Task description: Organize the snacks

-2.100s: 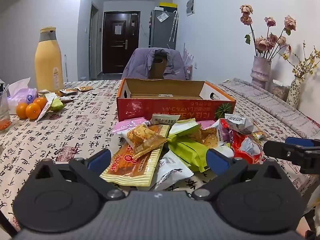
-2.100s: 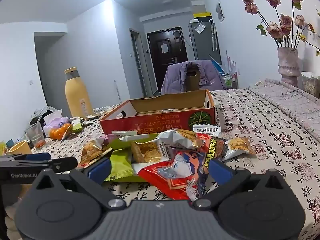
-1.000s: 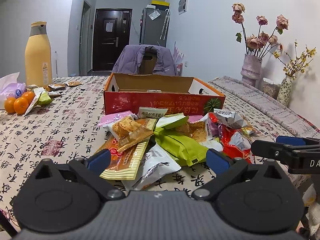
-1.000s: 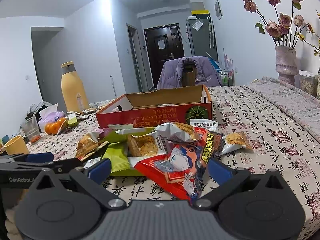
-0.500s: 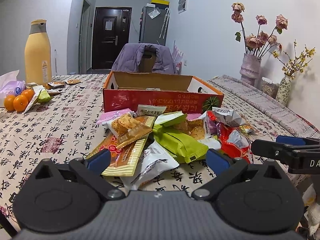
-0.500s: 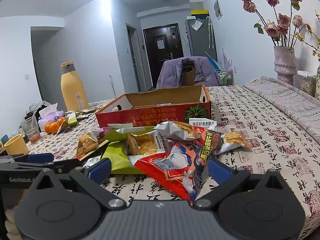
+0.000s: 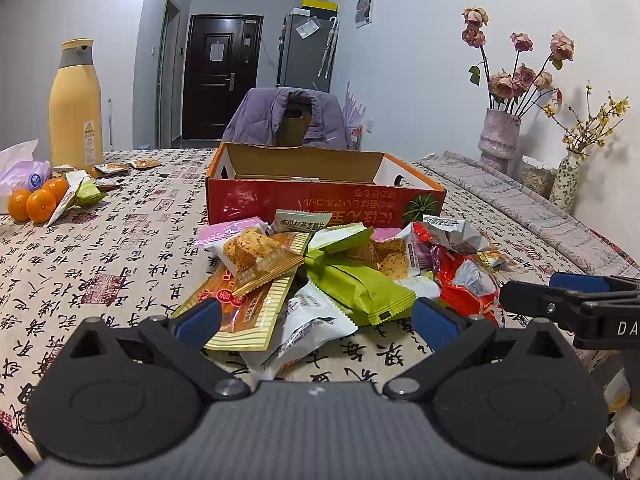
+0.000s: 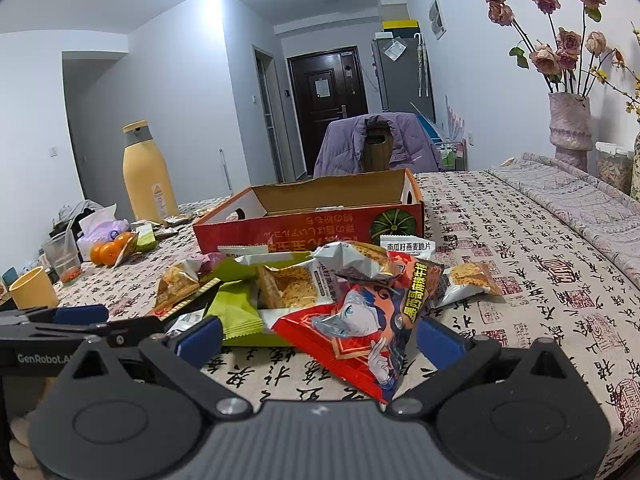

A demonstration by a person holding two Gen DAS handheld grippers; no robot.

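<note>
A pile of snack packets lies on the patterned tablecloth before an open red cardboard box [image 7: 320,204] [image 8: 312,224]. In the left wrist view a striped yellow packet [image 7: 244,304], a white packet [image 7: 304,328] and a green packet [image 7: 360,284] lie nearest. My left gripper [image 7: 316,320] is open and empty, its fingers either side of them. In the right wrist view a red cartoon packet [image 8: 360,328] lies between the fingers of my right gripper [image 8: 318,338], which is open and empty. The green packet [image 8: 236,312] is to its left.
A tall yellow bottle [image 7: 74,108] [image 8: 146,172], oranges [image 7: 38,204] [image 8: 108,250], a tissue bag and a yellow cup [image 8: 32,288] stand at the left. Vases of dried roses [image 7: 500,140] [image 8: 570,128] stand at the right. A chair with a purple jacket [image 7: 288,116] is behind the box.
Both grippers have drifted slightly closer to the pile. Both stay open and nothing has been picked up.
</note>
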